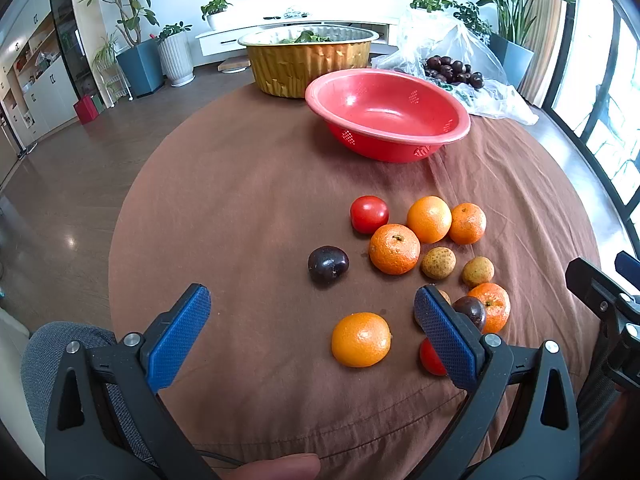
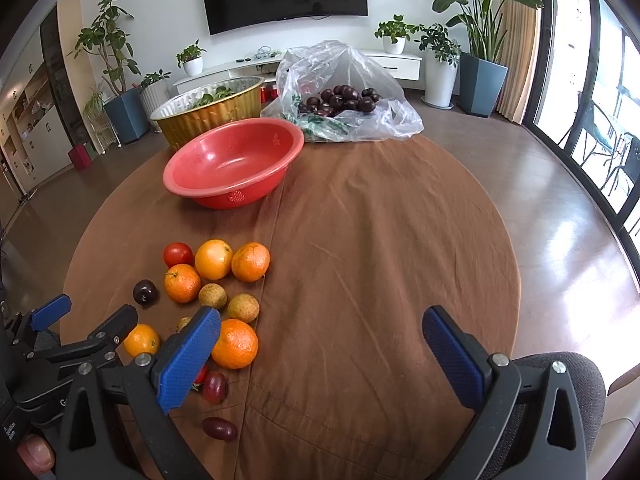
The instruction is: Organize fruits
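Observation:
Loose fruit lies on the brown tablecloth (image 1: 248,200): several oranges (image 1: 394,249) (image 2: 234,343), a red tomato (image 1: 369,213) (image 2: 178,255), a dark plum (image 1: 328,264) (image 2: 145,292), small tan fruits (image 1: 438,263) (image 2: 243,307) and red grapes (image 2: 216,387). An empty red bowl (image 1: 456,118) (image 2: 192,164) stands farther back. My left gripper (image 1: 312,308) is open and empty, low over the near fruit, an orange (image 1: 361,339) between its fingers. My right gripper (image 2: 322,328) is open and empty over bare cloth, right of the fruit.
A gold foil tub (image 1: 280,72) (image 2: 188,120) with greens stands behind the bowl. A clear plastic bag of dark plums (image 1: 454,68) (image 2: 344,100) lies at the back right. A grey chair (image 1: 48,352) (image 2: 576,384) is near the table edge. The left gripper shows in the right wrist view (image 2: 88,320).

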The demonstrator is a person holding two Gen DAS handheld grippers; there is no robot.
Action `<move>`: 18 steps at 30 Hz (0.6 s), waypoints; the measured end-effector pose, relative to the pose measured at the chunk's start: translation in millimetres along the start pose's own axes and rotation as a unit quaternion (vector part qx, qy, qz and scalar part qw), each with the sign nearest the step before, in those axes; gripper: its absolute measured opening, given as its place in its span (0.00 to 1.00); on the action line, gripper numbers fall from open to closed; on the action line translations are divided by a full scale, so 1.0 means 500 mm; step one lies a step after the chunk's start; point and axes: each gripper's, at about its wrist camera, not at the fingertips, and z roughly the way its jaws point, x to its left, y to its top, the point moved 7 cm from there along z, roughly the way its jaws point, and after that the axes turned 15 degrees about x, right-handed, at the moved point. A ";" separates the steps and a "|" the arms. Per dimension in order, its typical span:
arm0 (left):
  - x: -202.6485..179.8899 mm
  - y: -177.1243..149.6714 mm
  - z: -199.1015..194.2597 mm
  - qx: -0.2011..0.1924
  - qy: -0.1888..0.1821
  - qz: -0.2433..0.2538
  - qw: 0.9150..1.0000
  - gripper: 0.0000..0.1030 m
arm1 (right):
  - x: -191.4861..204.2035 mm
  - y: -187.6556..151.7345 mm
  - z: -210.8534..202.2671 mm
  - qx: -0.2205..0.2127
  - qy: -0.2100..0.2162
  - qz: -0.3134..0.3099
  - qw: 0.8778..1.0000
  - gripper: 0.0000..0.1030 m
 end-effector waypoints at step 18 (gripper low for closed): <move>-0.002 -0.002 0.002 0.000 0.000 0.000 1.000 1.00 | 0.001 -0.003 0.001 0.001 0.000 0.000 1.000 1.00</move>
